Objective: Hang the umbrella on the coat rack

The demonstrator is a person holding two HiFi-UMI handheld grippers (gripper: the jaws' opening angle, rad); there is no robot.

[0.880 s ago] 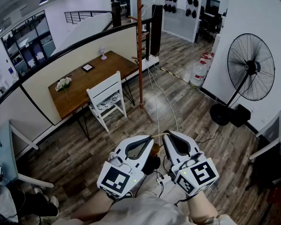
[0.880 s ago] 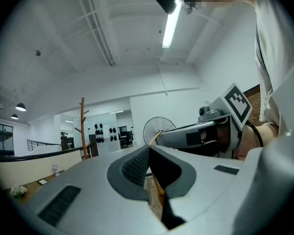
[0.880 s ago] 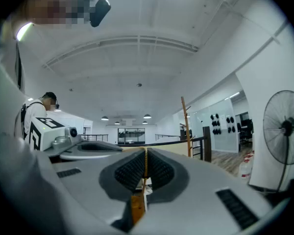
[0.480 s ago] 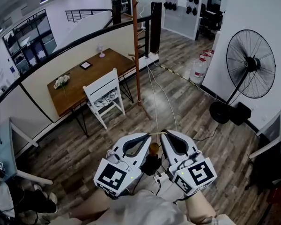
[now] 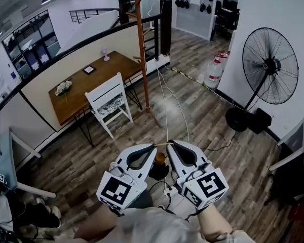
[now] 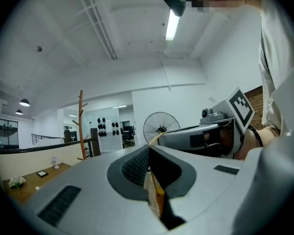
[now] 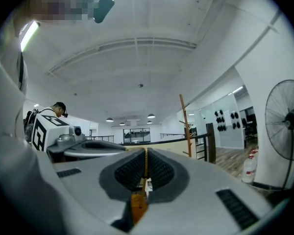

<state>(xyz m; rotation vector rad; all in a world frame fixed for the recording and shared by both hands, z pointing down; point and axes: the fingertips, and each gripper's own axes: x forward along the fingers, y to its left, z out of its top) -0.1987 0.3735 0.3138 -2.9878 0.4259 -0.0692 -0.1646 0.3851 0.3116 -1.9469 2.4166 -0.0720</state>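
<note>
Wood floor; L tongs, R tongs pinch umbrella cord.

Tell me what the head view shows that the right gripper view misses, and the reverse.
Head view only: the wooden table, the white chair and the plank floor. Right gripper view only: the right claw pressed shut on a thin tan cord, the ceiling lights and a person in the background. Both: the coat rack, the standing fan, the left gripper and the orange piece under the claws.
</note>
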